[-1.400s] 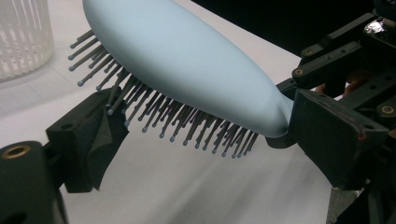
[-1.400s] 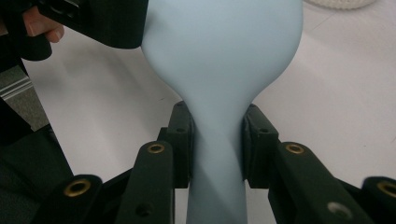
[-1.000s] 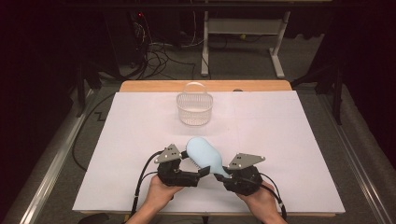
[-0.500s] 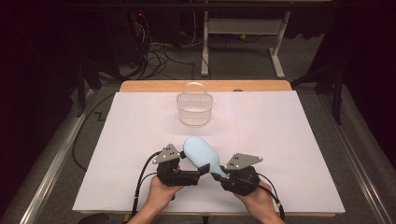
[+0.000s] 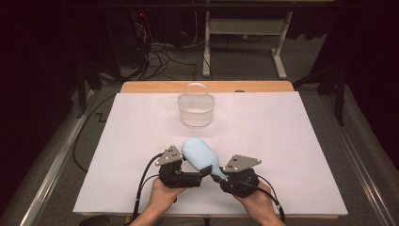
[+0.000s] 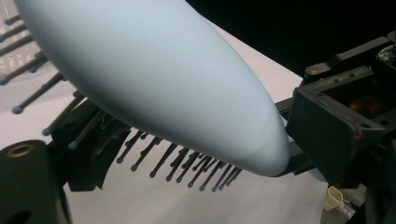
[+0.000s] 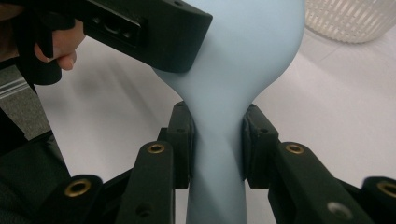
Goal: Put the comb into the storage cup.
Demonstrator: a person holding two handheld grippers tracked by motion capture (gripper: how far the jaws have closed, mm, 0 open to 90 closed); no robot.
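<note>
The pale blue hairbrush (image 5: 200, 155) has shifted slightly leftward, held above the white surface (image 5: 291, 141) near its front edge. The right claw (image 7: 217, 144) clamps its handle; the left claw (image 5: 203, 172) grips the bristled head's base.

White-covered tabletop (image 5: 291, 141) with a wooden edge at the far side. Clear round plastic basket with a hoop handle (image 5: 195, 109) stands near the far edge, centre. At the near edge, left gripper (image 5: 200, 173) and right gripper (image 5: 221, 178) flank a pale-blue oval plastic hairbrush (image 5: 200, 154); its head lies toward the basket, well apart from it.
</note>
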